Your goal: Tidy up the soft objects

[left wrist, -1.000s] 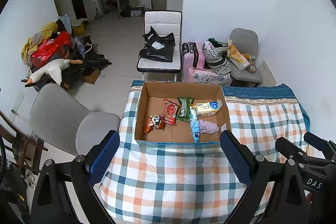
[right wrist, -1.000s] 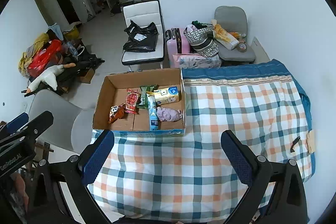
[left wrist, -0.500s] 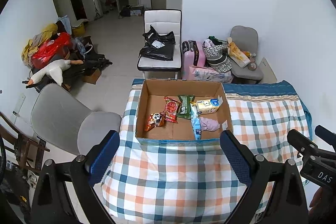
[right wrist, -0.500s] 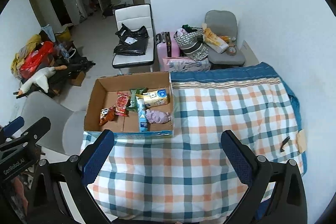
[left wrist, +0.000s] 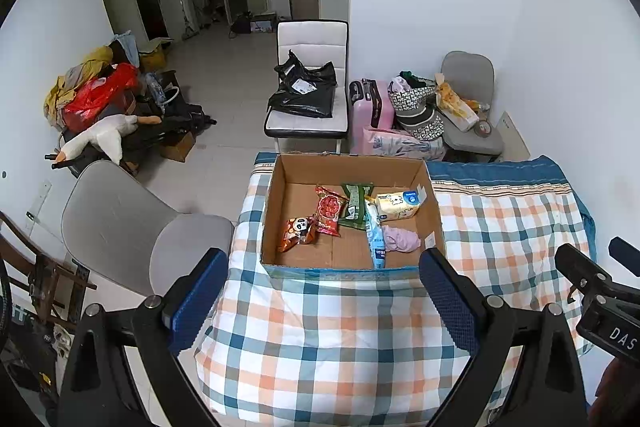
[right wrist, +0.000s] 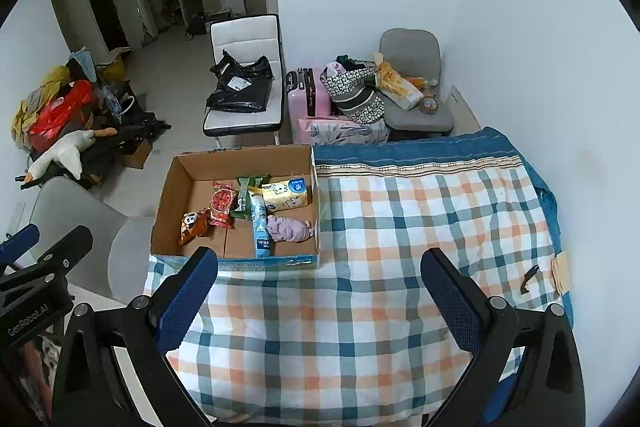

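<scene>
Left tool (left wrist: 320, 303): black frame, blue textured pads, silver screws | Right tool (right wrist: 320, 301): same build, white "DAS" marking

Left claw (left wrist: 322, 301) spread wide, empty, above checked blanket (left wrist: 340, 339); cardboard box (left wrist: 276, 211) holds snack packets.

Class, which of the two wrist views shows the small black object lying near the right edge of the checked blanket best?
The right wrist view: the black object lies in plain sight on the checked blanket, beside a tan patch. In the left wrist view the right gripper covers that spot, so the object is hidden.
</scene>
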Demonstrator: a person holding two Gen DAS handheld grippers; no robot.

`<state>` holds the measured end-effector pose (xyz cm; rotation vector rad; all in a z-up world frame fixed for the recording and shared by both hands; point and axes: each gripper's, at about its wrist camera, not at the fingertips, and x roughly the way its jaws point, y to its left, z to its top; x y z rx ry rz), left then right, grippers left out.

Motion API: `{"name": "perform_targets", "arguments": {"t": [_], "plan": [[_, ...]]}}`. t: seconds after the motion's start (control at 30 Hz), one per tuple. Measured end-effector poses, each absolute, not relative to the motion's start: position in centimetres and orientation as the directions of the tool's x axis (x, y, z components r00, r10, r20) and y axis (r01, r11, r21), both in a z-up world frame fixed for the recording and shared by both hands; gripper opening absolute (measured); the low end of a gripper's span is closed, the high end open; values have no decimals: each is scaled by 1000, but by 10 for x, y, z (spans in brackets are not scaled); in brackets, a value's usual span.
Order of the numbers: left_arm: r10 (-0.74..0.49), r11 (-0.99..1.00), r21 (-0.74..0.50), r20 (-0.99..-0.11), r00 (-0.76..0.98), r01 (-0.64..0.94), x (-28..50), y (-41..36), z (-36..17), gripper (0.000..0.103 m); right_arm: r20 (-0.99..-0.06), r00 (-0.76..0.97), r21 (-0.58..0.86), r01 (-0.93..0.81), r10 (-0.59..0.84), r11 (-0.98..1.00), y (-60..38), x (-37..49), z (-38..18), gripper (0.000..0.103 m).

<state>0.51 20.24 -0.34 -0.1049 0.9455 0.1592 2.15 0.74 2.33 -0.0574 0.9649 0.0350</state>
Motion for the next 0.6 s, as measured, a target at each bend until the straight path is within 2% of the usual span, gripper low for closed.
{"name": "perform_targets", "arguments": {"t": [0.6], "plan": [[84,985,-18,-816,572,-170,6,200,-7,98,-822,569,-35,-51,1,998,9,24,23,103]]}}
